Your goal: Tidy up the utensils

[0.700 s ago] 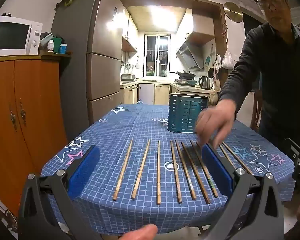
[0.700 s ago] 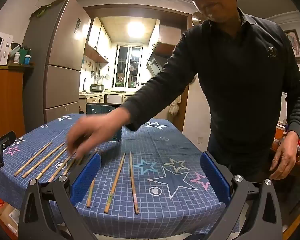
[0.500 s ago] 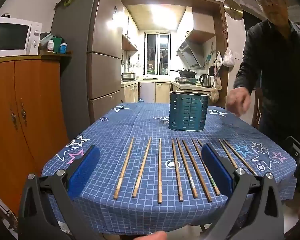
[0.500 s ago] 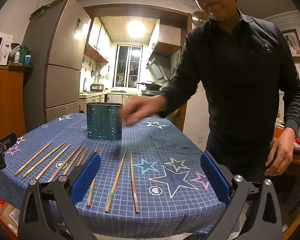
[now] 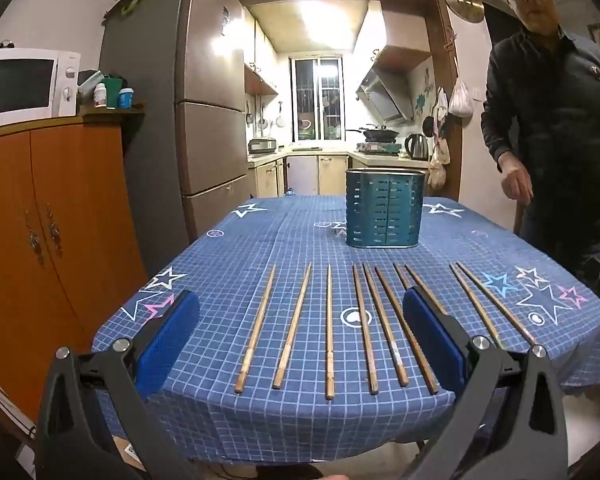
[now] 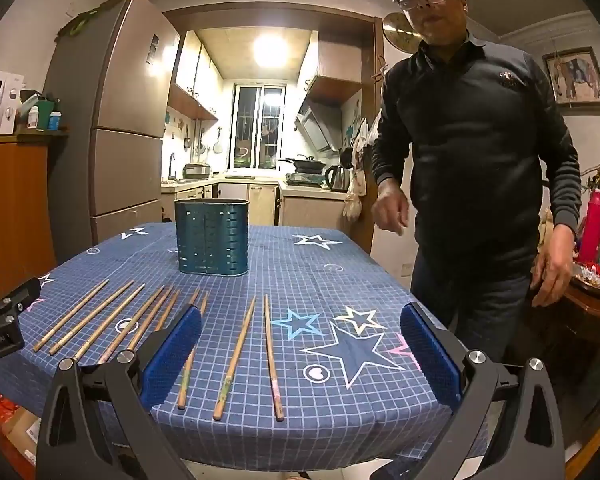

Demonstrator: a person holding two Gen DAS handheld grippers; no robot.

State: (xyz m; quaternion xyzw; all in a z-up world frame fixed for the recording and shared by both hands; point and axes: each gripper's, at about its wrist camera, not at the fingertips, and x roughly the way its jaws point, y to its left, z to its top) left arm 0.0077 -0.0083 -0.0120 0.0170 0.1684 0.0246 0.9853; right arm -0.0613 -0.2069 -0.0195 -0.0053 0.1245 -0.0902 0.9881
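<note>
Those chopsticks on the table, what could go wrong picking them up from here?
Some chopsticks lie almost touching, so the open left gripper might pinch two at once. Their near ends sit close to the table edge; a nudge could roll one off. The holder looks light and could tip if bumped.

Both cameras sit low, just off the near edge of the table (image 5: 228,264), and look across it toward the kitchen at the back. The left wrist camera is by the near left corner. The right wrist camera is farther right, by the near right corner, and its table (image 6: 312,276) edge lies close below it. Each view looks out between its own two blue pads. Both show the row of chopsticks (image 5: 329,332) along the near edge, the green holder (image 5: 384,208) near the far edge, and the man (image 6: 476,140) at the right edge.
</note>
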